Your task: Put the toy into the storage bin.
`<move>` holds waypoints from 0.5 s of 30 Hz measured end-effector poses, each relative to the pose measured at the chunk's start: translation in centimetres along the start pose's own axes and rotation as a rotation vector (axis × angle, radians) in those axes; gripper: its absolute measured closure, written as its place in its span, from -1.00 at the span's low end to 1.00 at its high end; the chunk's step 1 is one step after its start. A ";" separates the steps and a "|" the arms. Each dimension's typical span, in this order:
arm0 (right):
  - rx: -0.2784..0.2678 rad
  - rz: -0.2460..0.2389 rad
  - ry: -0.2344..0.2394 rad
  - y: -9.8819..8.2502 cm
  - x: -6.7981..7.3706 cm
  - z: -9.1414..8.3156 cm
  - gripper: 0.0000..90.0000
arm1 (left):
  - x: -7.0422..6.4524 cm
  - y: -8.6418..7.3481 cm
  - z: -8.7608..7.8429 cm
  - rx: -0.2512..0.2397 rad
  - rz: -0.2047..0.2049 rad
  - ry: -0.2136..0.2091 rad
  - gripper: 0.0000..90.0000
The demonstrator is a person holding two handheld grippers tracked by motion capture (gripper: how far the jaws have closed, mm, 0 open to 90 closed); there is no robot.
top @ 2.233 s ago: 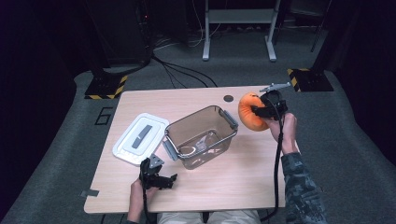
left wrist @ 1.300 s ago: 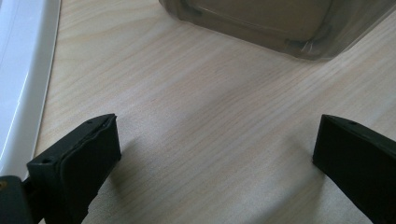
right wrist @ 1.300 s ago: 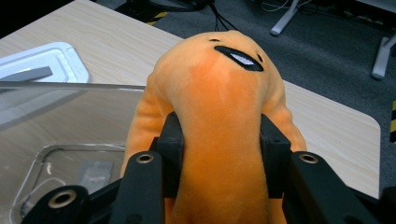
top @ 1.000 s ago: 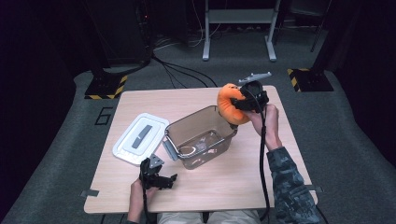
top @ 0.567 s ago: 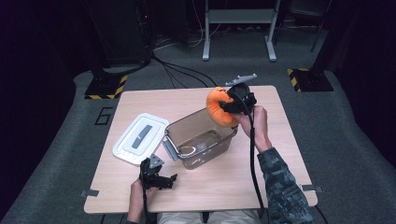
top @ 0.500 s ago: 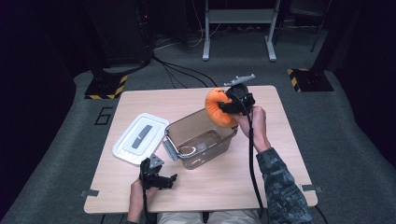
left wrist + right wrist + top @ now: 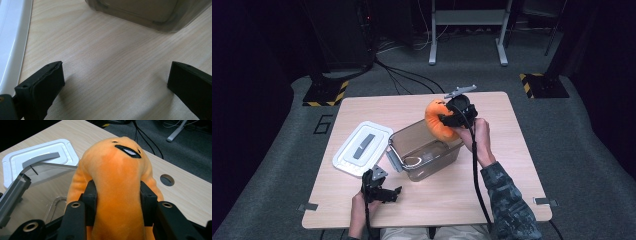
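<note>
Now the right gripper point(image 7: 451, 119) squeezes the orange plush toy point(image 7: 117, 185) tight between its jaws, up over the far rim of the clear plastic box point(image 7: 424, 148). The toy is fat, so it might bump the rim and tip the box. The left gripper point(image 7: 384, 192) rests wide open on the table point(image 7: 512, 165), near the white lid point(image 7: 362, 148).

A plush toy point(image 7: 436, 120) sits between the right gripper's point(image 7: 451, 119) jaws, above a storage bin point(image 7: 424, 149). The bin's lid point(image 7: 362, 148) lies beyond the left gripper point(image 7: 384, 192), bin just ahead.
</note>
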State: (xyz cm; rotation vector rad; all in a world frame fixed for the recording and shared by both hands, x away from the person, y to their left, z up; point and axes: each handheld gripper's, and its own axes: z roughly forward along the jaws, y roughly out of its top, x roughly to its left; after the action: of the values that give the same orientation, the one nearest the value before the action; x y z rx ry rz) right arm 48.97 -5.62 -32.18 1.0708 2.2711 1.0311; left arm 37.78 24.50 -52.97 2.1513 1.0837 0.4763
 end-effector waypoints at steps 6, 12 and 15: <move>0.006 -0.002 0.011 -0.2 0.6 0.5 0.32 | 0.0 0.0 0.0 0.000 0.000 0.000 -0.99; 0.022 0.007 0.020 -0.4 1.1 0.9 0.32 | 0.0 0.0 0.0 0.000 0.001 0.000 -0.99; 0.025 -0.006 0.022 -0.7 0.8 1.2 0.32 | 0.0 0.0 0.0 0.000 0.000 0.000 -0.99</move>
State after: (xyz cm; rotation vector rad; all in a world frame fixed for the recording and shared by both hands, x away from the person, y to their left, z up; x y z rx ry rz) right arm 48.93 -4.68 -33.53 1.0666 2.3088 1.0196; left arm 37.78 24.50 -52.96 2.1519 1.0837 0.4767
